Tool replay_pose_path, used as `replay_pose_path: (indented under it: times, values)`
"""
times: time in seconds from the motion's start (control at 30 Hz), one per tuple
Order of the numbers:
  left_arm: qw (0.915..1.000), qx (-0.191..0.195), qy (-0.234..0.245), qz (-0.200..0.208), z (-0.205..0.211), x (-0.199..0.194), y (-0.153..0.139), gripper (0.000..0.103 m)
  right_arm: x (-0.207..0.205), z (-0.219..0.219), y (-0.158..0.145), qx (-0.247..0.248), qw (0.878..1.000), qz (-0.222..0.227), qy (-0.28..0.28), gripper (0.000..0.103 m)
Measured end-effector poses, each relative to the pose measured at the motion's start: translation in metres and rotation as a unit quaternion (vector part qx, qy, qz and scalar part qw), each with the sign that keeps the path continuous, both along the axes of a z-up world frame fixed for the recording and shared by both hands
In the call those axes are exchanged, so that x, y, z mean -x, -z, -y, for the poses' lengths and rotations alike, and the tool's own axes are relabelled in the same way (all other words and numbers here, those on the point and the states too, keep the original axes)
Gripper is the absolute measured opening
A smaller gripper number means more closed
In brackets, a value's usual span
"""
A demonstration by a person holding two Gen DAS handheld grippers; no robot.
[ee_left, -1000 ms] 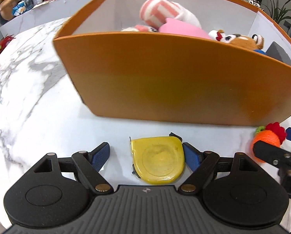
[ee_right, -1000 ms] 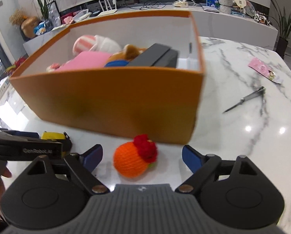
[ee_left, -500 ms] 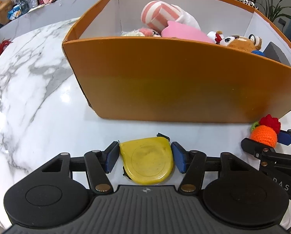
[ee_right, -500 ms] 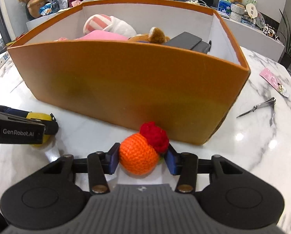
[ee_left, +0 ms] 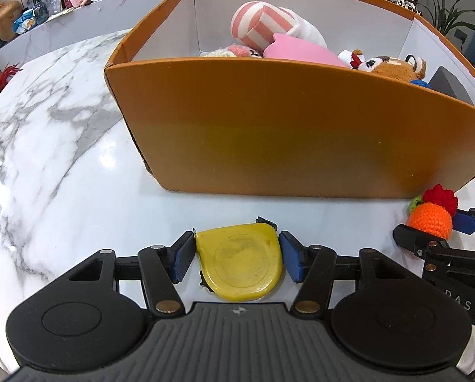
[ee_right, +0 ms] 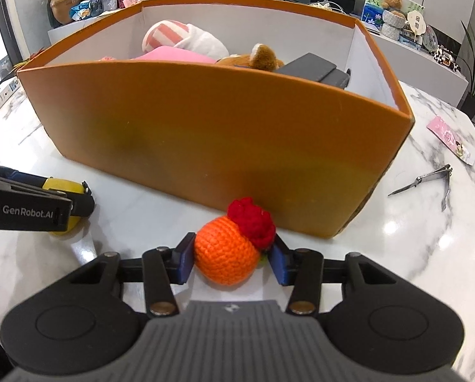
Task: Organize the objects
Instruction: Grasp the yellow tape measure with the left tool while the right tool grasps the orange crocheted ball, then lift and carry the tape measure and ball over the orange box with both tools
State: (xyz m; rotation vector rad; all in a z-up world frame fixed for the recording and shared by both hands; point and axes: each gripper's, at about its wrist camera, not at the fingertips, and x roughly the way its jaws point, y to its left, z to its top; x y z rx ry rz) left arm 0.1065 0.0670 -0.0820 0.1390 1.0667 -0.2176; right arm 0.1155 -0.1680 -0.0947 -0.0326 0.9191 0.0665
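Observation:
My left gripper point(ee_left: 237, 259) is shut on a yellow tape measure point(ee_left: 240, 262), held just above the marble table in front of the orange box point(ee_left: 285, 133). My right gripper point(ee_right: 231, 258) is shut on an orange crocheted ball with a red top point(ee_right: 229, 253), close to the box's near wall point(ee_right: 205, 140). The ball point(ee_left: 431, 219) and right gripper also show at the right of the left wrist view. The tape measure point(ee_right: 62, 187) and left gripper show at the left of the right wrist view.
The box holds a striped pink plush point(ee_left: 262, 25), a pink item point(ee_left: 301, 52), a brown bear point(ee_left: 393, 67) and a dark grey case point(ee_right: 313, 70). Nail clippers point(ee_right: 428, 180) and a pink packet point(ee_right: 450, 133) lie on the table to the right.
Both grippers closed from open: the left on the tape measure, the right on the crocheted ball. Both have risen slightly, so the box interior shows more.

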Motion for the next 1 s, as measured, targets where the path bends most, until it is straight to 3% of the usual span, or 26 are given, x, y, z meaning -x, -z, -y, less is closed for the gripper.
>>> replay_pose_path:
  times: [0.73, 1.0]
  values:
    - [0.9999, 0.001, 0.009, -0.005, -0.031, 0.035, 0.000, 0.066, -0.002, -0.002, -0.001, -0.002, 1.000, -0.003, -0.009, 0.049]
    - [0.9995, 0.005, 0.030, -0.002, -0.053, 0.061, -0.014, 0.065, 0.005, -0.006, -0.010, -0.010, 1.000, 0.001, -0.027, 0.049]
